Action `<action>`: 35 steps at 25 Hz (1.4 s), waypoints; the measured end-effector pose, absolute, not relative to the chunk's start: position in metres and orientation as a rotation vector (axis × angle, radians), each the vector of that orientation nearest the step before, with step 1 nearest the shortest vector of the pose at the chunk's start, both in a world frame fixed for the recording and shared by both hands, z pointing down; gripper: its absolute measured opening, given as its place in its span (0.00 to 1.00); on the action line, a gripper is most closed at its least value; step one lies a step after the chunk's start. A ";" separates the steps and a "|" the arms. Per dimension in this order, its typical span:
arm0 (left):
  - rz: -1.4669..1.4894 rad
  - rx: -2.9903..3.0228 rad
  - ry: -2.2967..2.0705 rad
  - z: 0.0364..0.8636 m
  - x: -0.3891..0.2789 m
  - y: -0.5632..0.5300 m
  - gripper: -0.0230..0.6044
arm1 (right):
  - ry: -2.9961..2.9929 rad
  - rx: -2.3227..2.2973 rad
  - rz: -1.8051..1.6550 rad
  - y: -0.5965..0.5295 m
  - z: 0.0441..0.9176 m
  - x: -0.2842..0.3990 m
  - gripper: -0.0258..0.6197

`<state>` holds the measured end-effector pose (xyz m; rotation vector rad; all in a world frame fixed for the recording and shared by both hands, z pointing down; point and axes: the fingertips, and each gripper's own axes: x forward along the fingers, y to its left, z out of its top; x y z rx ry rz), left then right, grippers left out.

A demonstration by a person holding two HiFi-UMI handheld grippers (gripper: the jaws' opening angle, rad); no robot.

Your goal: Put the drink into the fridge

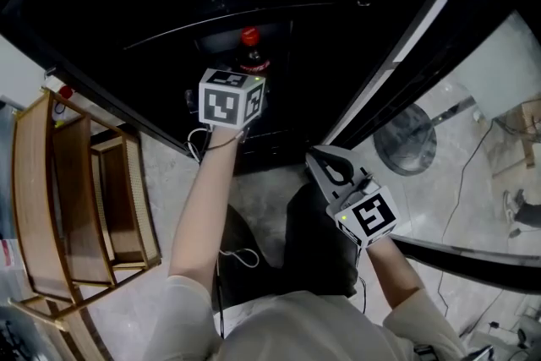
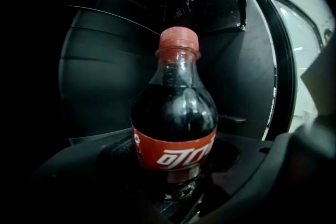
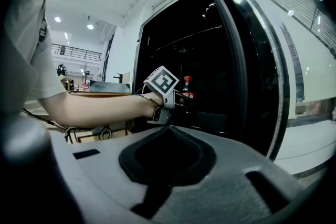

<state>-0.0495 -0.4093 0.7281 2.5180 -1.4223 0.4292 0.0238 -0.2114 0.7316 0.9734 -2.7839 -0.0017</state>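
The drink is a dark cola bottle (image 2: 176,113) with a red cap and red label, standing upright inside the dark fridge (image 1: 355,4). It also shows in the head view as the bottle (image 1: 250,53) and, small, in the right gripper view as the bottle (image 3: 187,87). My left gripper (image 2: 173,189) reaches into the fridge with the bottle between its widely spread jaws, and its pads do not seem to press on it. Its marker cube (image 1: 230,100) sits just in front of the bottle. My right gripper (image 1: 328,163) hangs shut and empty outside the fridge, near the door's lower edge.
The fridge's glass door (image 1: 439,21) stands open at the right, and its dark frame (image 3: 252,71) fills the right of the right gripper view. A wooden rack (image 1: 76,199) stands at the left on the pale floor. A round grey base (image 1: 406,139) and cables lie beyond the door.
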 end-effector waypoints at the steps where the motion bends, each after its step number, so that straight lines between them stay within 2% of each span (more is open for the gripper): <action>1: 0.429 2.521 -1.428 0.728 -0.050 -0.409 0.53 | -2.785 0.974 -0.004 -0.211 0.731 0.024 0.04; 12: 0.342 2.557 -1.487 0.709 -0.057 -0.401 0.58 | -2.800 0.962 -0.007 -0.209 0.724 0.020 0.04; 29: 0.186 2.650 -1.536 0.670 -0.080 -0.335 0.58 | -2.791 0.987 -0.072 -0.206 0.716 -0.004 0.04; 35: 0.113 2.700 -1.516 0.658 -0.094 -0.301 0.45 | -2.791 1.048 -0.101 -0.215 0.710 -0.003 0.04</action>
